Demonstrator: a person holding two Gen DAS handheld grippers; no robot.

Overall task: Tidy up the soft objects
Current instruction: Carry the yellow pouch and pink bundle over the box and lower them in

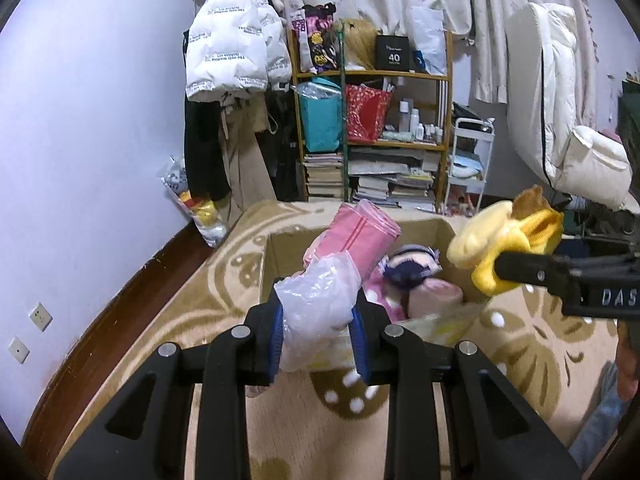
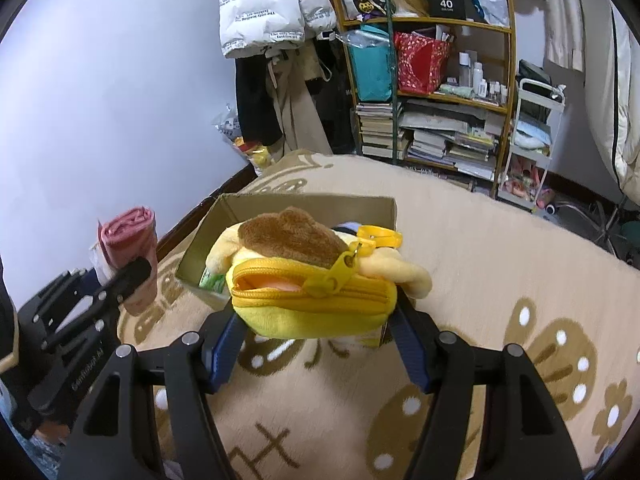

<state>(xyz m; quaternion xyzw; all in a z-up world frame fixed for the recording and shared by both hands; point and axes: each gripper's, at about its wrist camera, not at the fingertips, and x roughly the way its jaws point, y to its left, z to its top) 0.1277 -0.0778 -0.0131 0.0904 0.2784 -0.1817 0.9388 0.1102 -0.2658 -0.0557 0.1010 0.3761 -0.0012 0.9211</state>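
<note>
Rug (image 1: 520, 344): beige w/ brown flower print, carries everything; box sits on it, both claws held up over it.
Box (image 1: 276, 256): open cardboard, already holds soft stuff – a pale pink w/ navy plush (image 1: 412, 268) among it, rest too jumbled to tell. Top open, room left by the look of it.
Left claw (image 1: 318, 320): blue pads pressed together on a clear plastic bag (image 1: 320, 300) w/ a pink roll (image 1: 352, 236) inside. Roll's long axis runs up & away from the claw, tilted right, far end above the box's near-left part.
Right claw (image 2: 316, 320): jaws set fairly wide, pinching yellow plush pouch (image 2: 316, 296) by its sides. Zip part open, facing the cam; brown plush bit on top, yellow clip at the back.
Pouch vs box: in right wrist view, box lies straight ahead & below the pouch, just past it. In left view pouch hangs over the box's right rim.
Key relation: box is ahead of and under both claws. Left load looks more squarely over the opening, so I'd judge left hand nearer to a clean drop; right needs a nudge inward first.
Risk: roll is long, could tip over the rim if let go tilted.
</note>
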